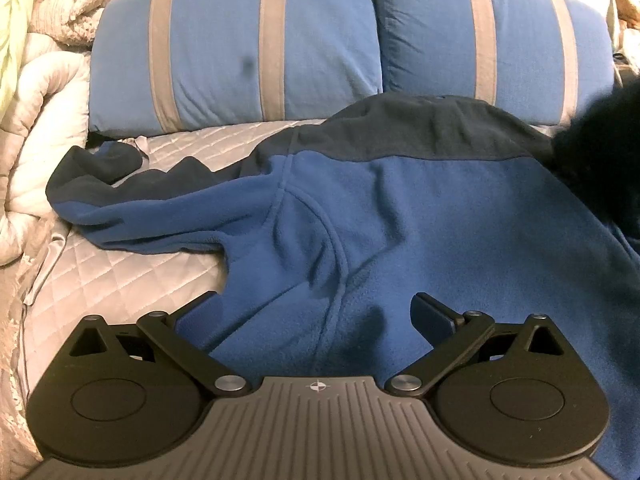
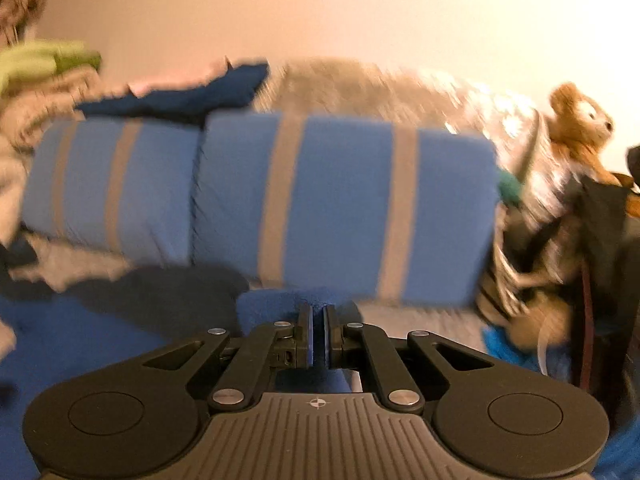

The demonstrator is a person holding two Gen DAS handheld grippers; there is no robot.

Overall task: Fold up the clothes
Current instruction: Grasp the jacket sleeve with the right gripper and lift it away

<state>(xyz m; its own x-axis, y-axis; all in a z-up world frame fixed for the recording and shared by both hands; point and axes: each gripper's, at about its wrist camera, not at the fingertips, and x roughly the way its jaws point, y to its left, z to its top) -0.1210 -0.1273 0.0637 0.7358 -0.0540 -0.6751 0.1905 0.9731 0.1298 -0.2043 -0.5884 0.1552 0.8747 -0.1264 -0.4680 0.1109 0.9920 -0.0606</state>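
A blue fleece jacket [image 1: 400, 224] with a dark navy yoke lies spread on the quilted bed cover [image 1: 120, 280]. One sleeve [image 1: 132, 204] stretches out to the left. My left gripper [image 1: 316, 312] hovers open just above the jacket's lower part, fingers wide apart with nothing between them. In the blurred right wrist view, my right gripper [image 2: 318, 316] is shut on a fold of the blue fleece [image 2: 280, 300], lifted above the bed. A dark blurred shape at the right edge of the left wrist view covers the jacket's right shoulder.
Two blue pillows with grey stripes [image 1: 240, 48] [image 2: 340, 208] stand at the head of the bed. Crumpled pale blankets [image 1: 36, 100] pile at the left. A brown stuffed bear [image 2: 580, 132] and clutter sit at the right.
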